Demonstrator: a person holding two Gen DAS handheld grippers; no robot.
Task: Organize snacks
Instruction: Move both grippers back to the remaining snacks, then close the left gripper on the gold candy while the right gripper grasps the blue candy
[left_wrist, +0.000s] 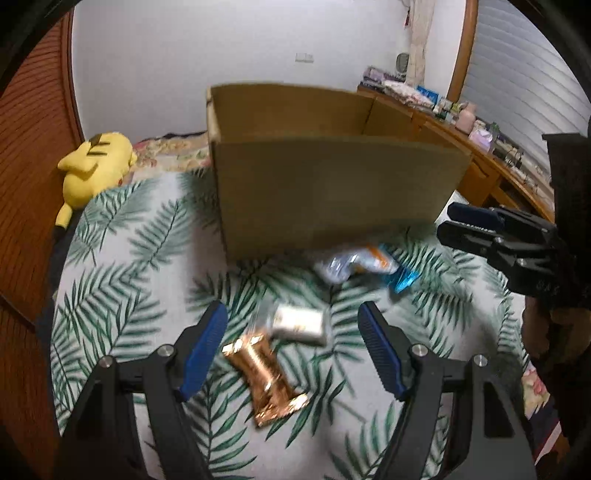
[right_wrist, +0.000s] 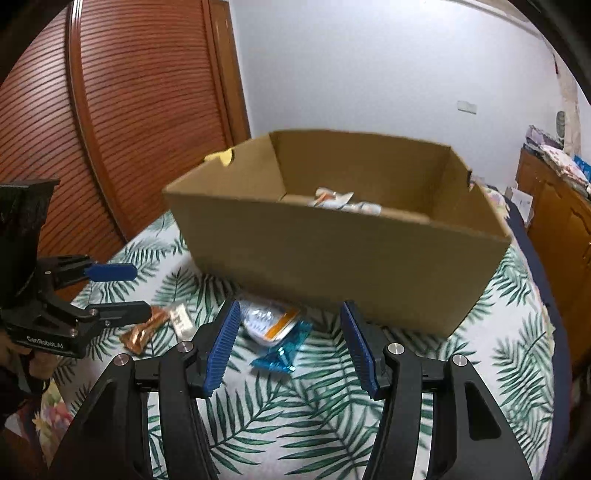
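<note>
Plain brown cardboard box (left_wrist: 332, 192); white bedspread with green palm-leaf print (left_wrist: 129, 266); shiny copper foil snack packet (left_wrist: 264, 376); bright blue crinkled wrapper (right_wrist: 282, 349); yellow plush toy (left_wrist: 92, 166) at 10 o'clock.

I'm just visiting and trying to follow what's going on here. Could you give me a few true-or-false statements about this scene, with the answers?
1. The cardboard box already holds some snack packets. True.
2. The left gripper is clamped on the copper-coloured packet. False: its fingers stand apart, and the packet lies on the leaf-print cover.
3. A blue packet lies outside the box. True.
4. The right gripper carries a snack. False: its fingers are open with nothing between them.
5. The yellow plush toy sits inside the box. False: it lies beside it.
</note>
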